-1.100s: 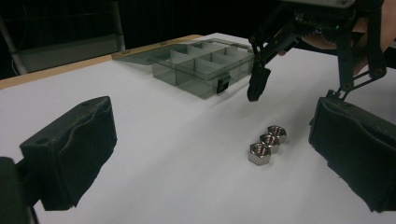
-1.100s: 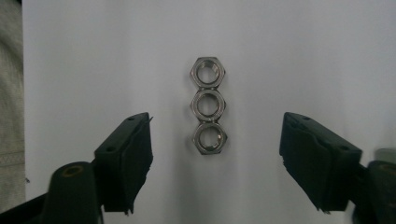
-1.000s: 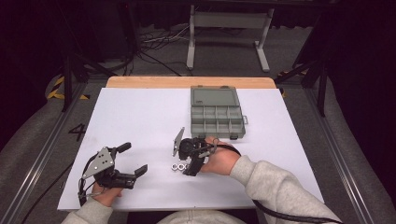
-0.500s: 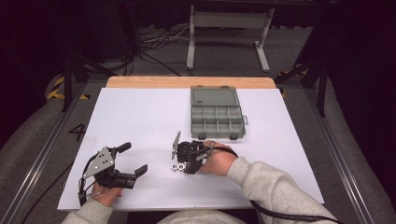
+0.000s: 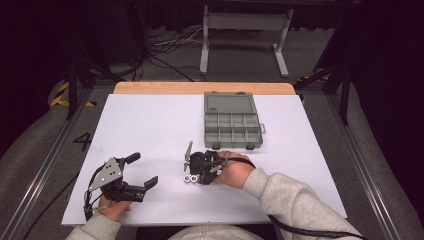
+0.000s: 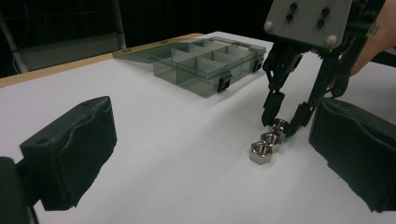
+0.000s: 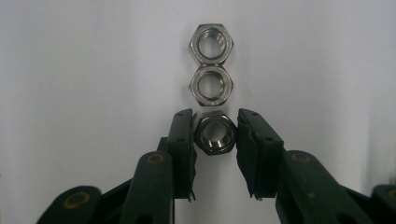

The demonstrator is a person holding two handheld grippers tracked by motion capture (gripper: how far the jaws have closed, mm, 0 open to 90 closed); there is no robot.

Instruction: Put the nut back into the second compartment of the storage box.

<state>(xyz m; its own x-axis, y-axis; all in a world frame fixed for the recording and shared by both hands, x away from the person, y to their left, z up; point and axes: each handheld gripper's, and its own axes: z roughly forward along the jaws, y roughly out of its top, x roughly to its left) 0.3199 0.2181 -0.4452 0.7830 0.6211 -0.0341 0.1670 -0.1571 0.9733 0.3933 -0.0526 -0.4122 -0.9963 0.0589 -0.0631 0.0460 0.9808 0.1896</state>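
Three steel hex nuts lie in a touching row on the white table sheet (image 5: 150, 125). My right gripper (image 7: 215, 133) points down at the row's near end. Its jaws have just been closing, and its pads now press on both sides of the nearest nut (image 7: 215, 133). The middle nut (image 7: 211, 84) and the far nut (image 7: 211, 43) lie loose beyond it. In the high view the right gripper (image 5: 192, 177) is at the table's middle front. My left gripper (image 5: 141, 170) rests at the front left, open, with nothing between its fingers. It faces the nuts (image 6: 260, 152) and the right gripper (image 6: 282, 123).
A grey plastic compartment box (image 5: 232, 122) stands open behind the nuts, its lid laid back toward the far edge. It also appears in the left gripper view as a box (image 6: 205, 70) beyond the nuts. A wooden table edge (image 5: 200, 88) runs along the back.
The right gripper's jaws have drawn together onto the nearest nut. Both hands have kept their places.
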